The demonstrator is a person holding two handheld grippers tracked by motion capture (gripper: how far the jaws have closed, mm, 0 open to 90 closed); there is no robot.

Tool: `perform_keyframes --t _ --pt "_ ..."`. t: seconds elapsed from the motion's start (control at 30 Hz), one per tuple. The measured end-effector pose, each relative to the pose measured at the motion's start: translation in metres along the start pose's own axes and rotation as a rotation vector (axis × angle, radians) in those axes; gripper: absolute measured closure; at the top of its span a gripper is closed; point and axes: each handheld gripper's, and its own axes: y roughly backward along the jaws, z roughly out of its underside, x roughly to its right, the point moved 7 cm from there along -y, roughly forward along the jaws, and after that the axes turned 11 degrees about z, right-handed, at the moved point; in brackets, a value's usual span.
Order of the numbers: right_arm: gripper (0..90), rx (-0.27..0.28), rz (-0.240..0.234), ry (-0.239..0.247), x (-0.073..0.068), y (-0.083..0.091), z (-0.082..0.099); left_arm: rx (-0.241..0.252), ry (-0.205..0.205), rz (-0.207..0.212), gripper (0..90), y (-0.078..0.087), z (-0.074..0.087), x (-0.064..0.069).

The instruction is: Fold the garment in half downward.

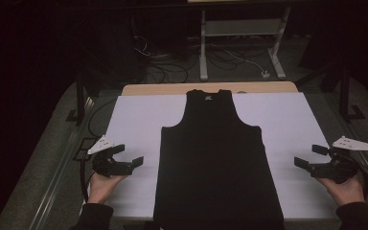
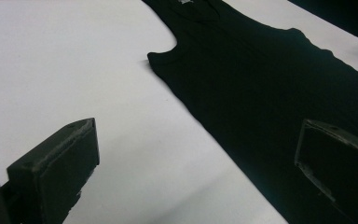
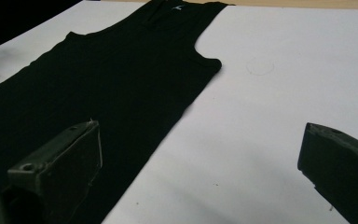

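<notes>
A black sleeveless top (image 1: 215, 158) lies flat on the white table sheet (image 1: 134, 120), neck away from me and hem at the near edge. My left gripper (image 1: 128, 156) hovers to its left, jaws wide apart with nothing between them. My right gripper (image 1: 311, 156) hovers to its right, open and empty too. In the left gripper view the top (image 2: 270, 93) spreads across the right half, ahead of the left gripper (image 2: 196, 154). In the right gripper view the top (image 3: 107, 88) covers the left half, and the right gripper (image 3: 200, 154) points at its side edge.
The wooden table edge (image 1: 172, 89) shows beyond the sheet. Behind it the floor holds cables (image 1: 167, 67) and a white metal stand (image 1: 242, 43). A dark frame post (image 1: 80, 103) stands at the left. White sheet lies bare on both sides of the top.
</notes>
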Motion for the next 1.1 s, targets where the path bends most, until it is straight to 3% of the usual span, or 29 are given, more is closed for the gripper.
perform_keyframes --t 0.43,0.53,0.6,0.87,1.1 --pt "0.0 0.005 -0.008 0.006 -0.001 0.000 -0.003 -0.006 -0.011 0.000 0.0 -0.001 -0.001 0.002" --pt "0.0 0.002 -0.006 0.006 -0.001 0.000 -0.004 0.008 0.014 0.027 0.0 -0.002 -0.004 0.007" --pt "0.0 0.000 -0.011 0.002 -0.002 0.000 -0.004 0.000 -0.008 0.012 0.0 -0.002 -0.005 0.008" --pt "0.0 -0.013 -0.016 0.014 -0.004 -0.002 -0.010 -0.013 -0.035 0.018 0.0 -0.004 -0.011 0.012" --pt "0.0 -0.033 -0.024 0.013 -0.003 -0.005 -0.016 -0.011 -0.033 0.034 0.0 -0.004 -0.021 0.014"
